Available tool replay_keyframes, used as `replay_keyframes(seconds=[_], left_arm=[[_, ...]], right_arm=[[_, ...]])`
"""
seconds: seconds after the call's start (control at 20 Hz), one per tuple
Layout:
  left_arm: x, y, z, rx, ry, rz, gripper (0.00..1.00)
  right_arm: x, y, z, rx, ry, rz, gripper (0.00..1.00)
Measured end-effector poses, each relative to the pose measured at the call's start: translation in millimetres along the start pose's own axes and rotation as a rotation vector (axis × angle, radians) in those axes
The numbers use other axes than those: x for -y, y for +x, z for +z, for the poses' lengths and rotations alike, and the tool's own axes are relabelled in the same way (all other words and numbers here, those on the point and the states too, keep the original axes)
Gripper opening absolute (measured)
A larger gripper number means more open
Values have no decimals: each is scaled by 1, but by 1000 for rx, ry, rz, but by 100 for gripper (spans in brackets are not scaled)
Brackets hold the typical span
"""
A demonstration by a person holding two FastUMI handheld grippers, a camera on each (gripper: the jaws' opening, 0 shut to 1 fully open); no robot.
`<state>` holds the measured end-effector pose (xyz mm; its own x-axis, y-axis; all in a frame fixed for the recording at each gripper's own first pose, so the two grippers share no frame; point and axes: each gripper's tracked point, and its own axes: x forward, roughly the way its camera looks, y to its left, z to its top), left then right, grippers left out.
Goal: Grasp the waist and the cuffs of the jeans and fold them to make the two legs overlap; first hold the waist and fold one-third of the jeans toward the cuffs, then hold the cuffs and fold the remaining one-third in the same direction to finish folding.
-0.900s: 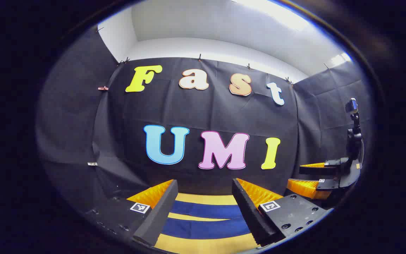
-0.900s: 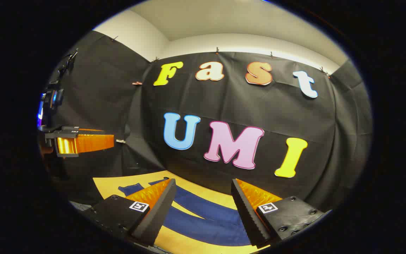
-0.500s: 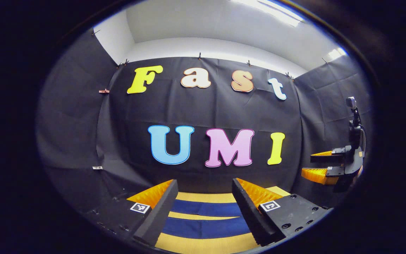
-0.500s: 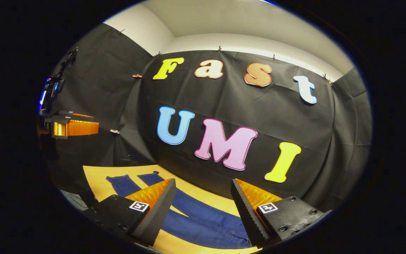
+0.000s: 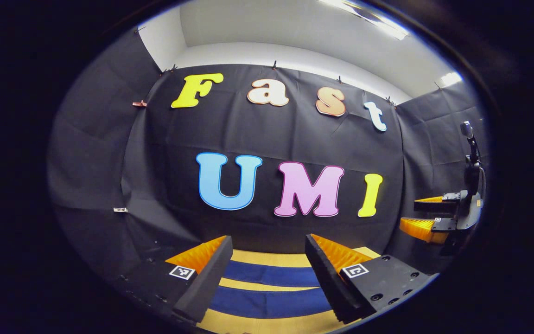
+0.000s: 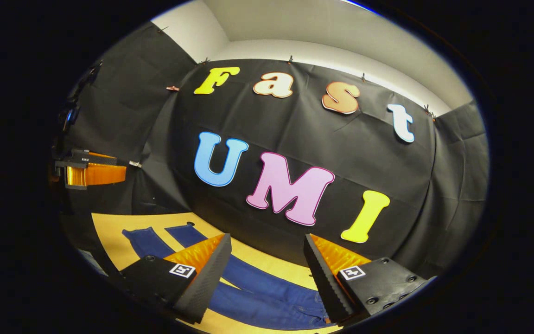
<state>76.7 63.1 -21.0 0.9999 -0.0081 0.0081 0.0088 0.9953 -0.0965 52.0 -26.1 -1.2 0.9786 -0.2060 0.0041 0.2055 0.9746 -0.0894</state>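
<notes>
Dark blue jeans (image 6: pixel 267 297) lie flat on a yellow table (image 6: pixel 109 232), legs spread apart and running left to their cuffs (image 6: pixel 139 232). In the left gripper view the two legs (image 5: pixel 271 274) show as blue bands crossing between my fingers. My left gripper (image 5: pixel 267 278) hangs open above the legs, holding nothing. My right gripper (image 6: pixel 267 278) is open too, above the upper part of the jeans. Farther off, the right gripper (image 5: pixel 427 215) appears at the right edge of the left gripper view, and the left gripper (image 6: pixel 93 171) at the left edge of the right gripper view.
Black cloth walls (image 5: pixel 267 134) close the booth just behind the table's far edge (image 5: pixel 267 256) and on both sides. White wall and ceiling lights (image 5: pixel 364 14) are above.
Both views have tilted and shifted slightly. The right gripper swung so more of the jeans' legs and cuffs show at its left; the other gripper appears smaller and farther in each view.
</notes>
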Motion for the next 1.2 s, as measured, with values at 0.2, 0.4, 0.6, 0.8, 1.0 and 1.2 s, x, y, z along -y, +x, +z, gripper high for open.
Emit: replay_keyframes(seconds=[0.2, 0.4, 0.6, 0.8, 1.0, 1.2], left_arm=[[-14, 29, -16, -24, 67, -85, 99], [-49, 56, -93, -199, 184, -247, 99], [-92, 73, -193, -432, 348, -386, 98], [-136, 79, -269, -630, 613, -561, 98], [-171, 81, -325, -818, 783, -760, 98], [-217, 95, -374, -982, 990, -820, 98]], right_arm=[[2, 14, -14, -50, -34, -26, 96], [12, 19, -86, -223, -204, 83, 96], [6, -8, -194, -502, -301, 280, 97], [38, -30, -301, -790, -456, 459, 97], [64, -31, -380, -981, -547, 602, 97], [66, -23, -429, -1058, -652, 806, 96]])
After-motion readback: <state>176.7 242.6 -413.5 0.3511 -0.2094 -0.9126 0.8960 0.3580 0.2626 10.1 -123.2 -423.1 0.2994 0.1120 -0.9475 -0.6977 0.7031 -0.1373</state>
